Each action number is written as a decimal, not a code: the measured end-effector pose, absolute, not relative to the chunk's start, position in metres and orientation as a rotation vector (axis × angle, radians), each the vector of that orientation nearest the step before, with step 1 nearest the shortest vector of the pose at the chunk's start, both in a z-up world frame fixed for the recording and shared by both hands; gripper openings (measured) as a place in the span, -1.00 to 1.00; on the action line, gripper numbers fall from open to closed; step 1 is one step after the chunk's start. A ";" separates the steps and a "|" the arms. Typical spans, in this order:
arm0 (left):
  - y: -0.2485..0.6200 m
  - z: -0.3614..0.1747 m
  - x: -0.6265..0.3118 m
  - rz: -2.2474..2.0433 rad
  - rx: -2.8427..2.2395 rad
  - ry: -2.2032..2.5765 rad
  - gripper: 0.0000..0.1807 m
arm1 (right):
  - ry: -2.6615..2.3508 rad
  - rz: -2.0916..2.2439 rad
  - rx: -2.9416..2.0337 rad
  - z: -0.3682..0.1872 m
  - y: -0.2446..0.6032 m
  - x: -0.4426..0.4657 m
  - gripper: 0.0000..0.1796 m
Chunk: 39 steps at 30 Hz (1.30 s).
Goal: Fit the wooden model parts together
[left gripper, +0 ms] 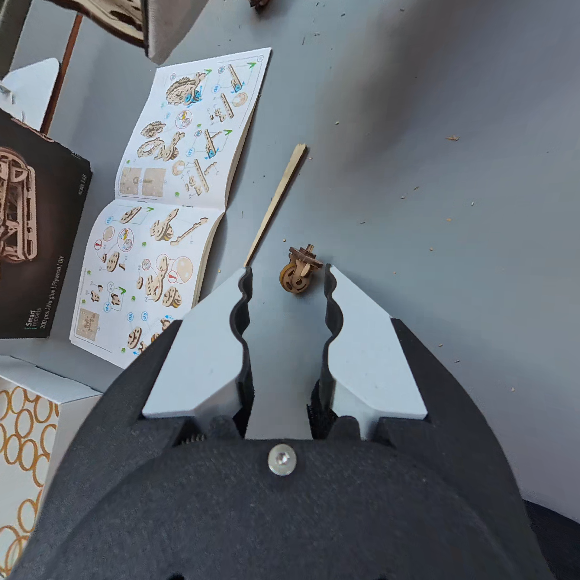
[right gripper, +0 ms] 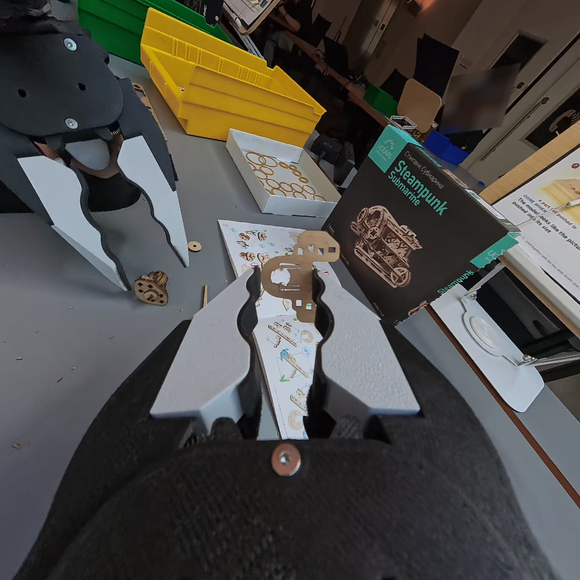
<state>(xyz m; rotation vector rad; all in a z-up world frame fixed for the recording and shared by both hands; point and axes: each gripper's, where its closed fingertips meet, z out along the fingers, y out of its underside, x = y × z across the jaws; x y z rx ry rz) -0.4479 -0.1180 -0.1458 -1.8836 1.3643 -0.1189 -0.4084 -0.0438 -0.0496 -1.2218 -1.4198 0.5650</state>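
Two grippers: my right gripper clamps a flat wooden plate above the booklet; my left gripper gapes, the small wheel assembly at 12 o'clock on the counter.

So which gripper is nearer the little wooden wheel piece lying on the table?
Left. The left gripper hangs open right over the wheel piece; the right gripper is off to the side, holding a flat wooden plate.

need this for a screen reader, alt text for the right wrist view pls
The right gripper holds a flat wooden cutout part upright over an open instruction booklet. The open left gripper hovers above a small wooden wheel assembly.
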 end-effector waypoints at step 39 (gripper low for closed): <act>-0.084 -0.100 -0.436 -0.311 -1.854 1.245 -0.82 | -1.452 0.586 -1.260 -0.062 -0.033 -0.407 -0.65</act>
